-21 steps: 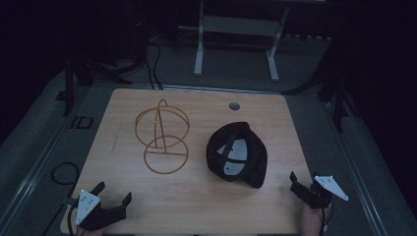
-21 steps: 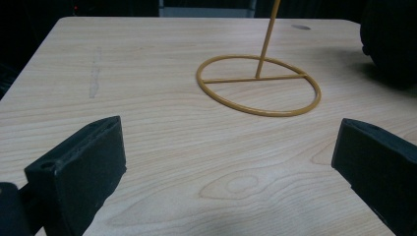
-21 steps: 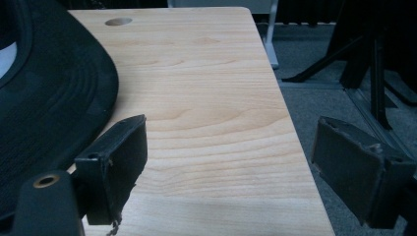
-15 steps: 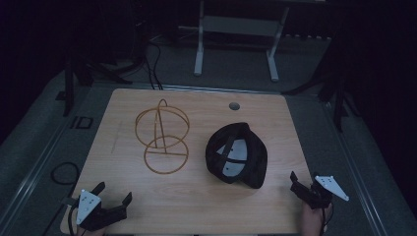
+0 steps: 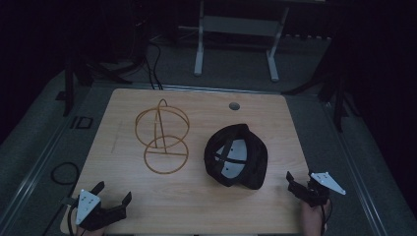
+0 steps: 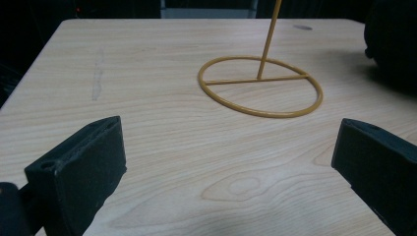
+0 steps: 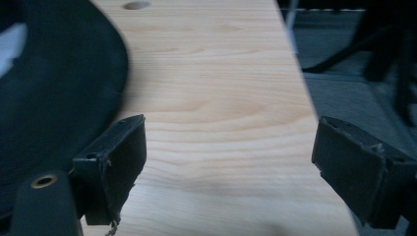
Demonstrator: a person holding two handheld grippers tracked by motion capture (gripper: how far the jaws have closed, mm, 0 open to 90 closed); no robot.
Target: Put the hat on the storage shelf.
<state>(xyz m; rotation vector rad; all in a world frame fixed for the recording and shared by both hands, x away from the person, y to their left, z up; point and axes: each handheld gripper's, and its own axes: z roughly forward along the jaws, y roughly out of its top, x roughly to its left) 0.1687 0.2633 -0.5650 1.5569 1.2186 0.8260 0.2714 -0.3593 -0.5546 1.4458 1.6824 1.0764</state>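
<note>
The wooden table (image 5: pixel 196 206) is the biggest thing here, a pale rectangle with a small round hole (image 5: pixel 234 105) near its far edge, standing on a grey floor (image 5: pixel 44 142); beyond it a pale metal frame (image 5: pixel 236 34) stands in the dark. On the right half of the table lies a black cap (image 5: pixel 246 164), turned upside down so its light inner lining faces up; in the right gripper view its dark cloth (image 7: pixel 54 98) sits at the left, close to that gripper's left jaw, though whether they touch cannot be told. To the left of the cap, apart from it, stands a yellow wire stand (image 5: pixel 162 135): a flat ring base with a crossbar on the table, an upright rod, and round hoops on top; the left gripper view shows the base ring (image 6: pixel 260 87) and rod ahead of the jaws. The left gripper (image 5: pixel 114 195) rests at the near left corner of the table, jaws spread wide with only bare wood between them. The right gripper (image 5: pixel 290 180) sits at the near right edge, just beside the cap, its jaws likewise released and grasping nothing.
</note>
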